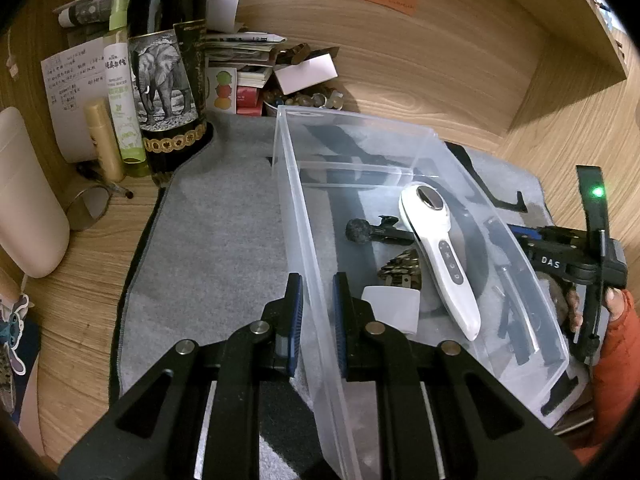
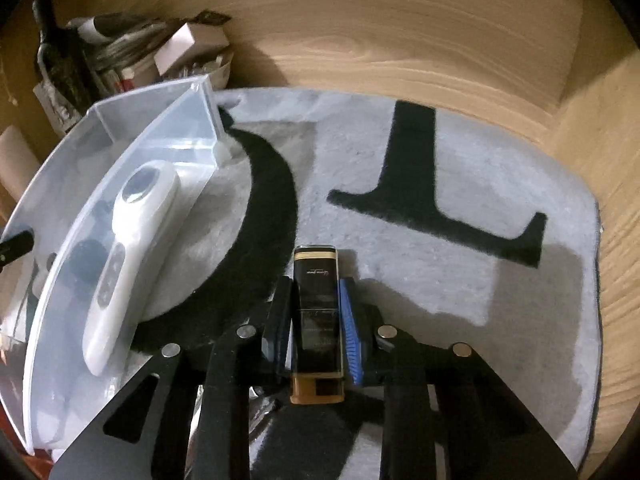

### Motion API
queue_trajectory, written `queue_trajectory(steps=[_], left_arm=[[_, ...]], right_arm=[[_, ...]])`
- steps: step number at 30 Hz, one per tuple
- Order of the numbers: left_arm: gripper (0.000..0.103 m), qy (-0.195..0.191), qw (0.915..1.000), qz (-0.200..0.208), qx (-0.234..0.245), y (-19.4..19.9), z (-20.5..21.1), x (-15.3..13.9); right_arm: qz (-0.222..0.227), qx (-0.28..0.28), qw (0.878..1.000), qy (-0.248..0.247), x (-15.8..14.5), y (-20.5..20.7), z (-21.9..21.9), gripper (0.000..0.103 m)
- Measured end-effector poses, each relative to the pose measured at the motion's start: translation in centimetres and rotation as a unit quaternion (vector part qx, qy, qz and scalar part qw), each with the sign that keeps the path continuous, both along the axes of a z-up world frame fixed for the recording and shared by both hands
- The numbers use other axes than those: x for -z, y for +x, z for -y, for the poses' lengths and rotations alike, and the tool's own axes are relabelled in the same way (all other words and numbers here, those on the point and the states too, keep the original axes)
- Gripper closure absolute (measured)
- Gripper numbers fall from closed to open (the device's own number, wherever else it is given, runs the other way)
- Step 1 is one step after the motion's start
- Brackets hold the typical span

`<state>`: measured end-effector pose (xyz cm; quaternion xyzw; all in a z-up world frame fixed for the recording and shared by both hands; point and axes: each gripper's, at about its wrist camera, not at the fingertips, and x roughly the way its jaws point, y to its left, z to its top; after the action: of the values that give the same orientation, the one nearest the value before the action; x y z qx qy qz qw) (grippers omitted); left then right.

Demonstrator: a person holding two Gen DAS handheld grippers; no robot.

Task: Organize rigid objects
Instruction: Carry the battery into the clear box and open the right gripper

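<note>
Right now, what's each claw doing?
Left gripper shut on clear bin wall. Right gripper shut on black-and-gold bottle, above grey mat. Nothing blocking the bin.

Plastic, cloth and wood

A clear glossy plastic bin (image 1: 400, 152) sat on a matt grey fuzzy cloth mat (image 2: 460, 280); the tabletop (image 1: 420, 68) was smooth grained wood, the bottle (image 1: 168, 60) dark glossy glass.

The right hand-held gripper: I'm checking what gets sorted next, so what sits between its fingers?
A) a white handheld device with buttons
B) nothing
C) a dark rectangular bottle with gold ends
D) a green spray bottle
C: in the right wrist view the right hand-held gripper is closed on the dark gold-trimmed bottle above the grey mat, while the white device lies in the clear bin.
</note>
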<state>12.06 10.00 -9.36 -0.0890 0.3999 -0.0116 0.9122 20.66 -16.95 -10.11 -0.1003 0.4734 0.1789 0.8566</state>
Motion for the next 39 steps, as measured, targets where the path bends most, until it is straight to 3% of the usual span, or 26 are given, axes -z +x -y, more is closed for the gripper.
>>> queue_trajectory(steps=[9,15,20,29,39], left_arm=[[0.09,0.0,1.0,0.0,0.001,0.0,-0.1,0.0],[0.09,0.0,1.0,0.0,0.001,0.0,-0.1,0.0],[0.09,-0.001,1.0,0.001,0.001,0.0,-0.1,0.0],[0.09,-0.001,1.0,0.001,0.002,0.0,0.0,0.0],[0.09,0.0,1.0,0.001,0.001,0.0,0.0,0.0]], right_arm=[[0.077,-0.008,0.996,0.036,-5.3,-2.3,-0.9,0.082],[0.132,-0.051,0.988,0.067,-9.7,-3.9,-3.7,0.082],[0.146,-0.097,0.981,0.079,-11.0,-5.0,-6.8,0.082],[0.123,-0.159,0.977,0.076,-9.5,-5.1,-11.8,0.082],[0.053,-0.186,0.98,0.039,-5.6,-3.3,-14.3,0.082]])
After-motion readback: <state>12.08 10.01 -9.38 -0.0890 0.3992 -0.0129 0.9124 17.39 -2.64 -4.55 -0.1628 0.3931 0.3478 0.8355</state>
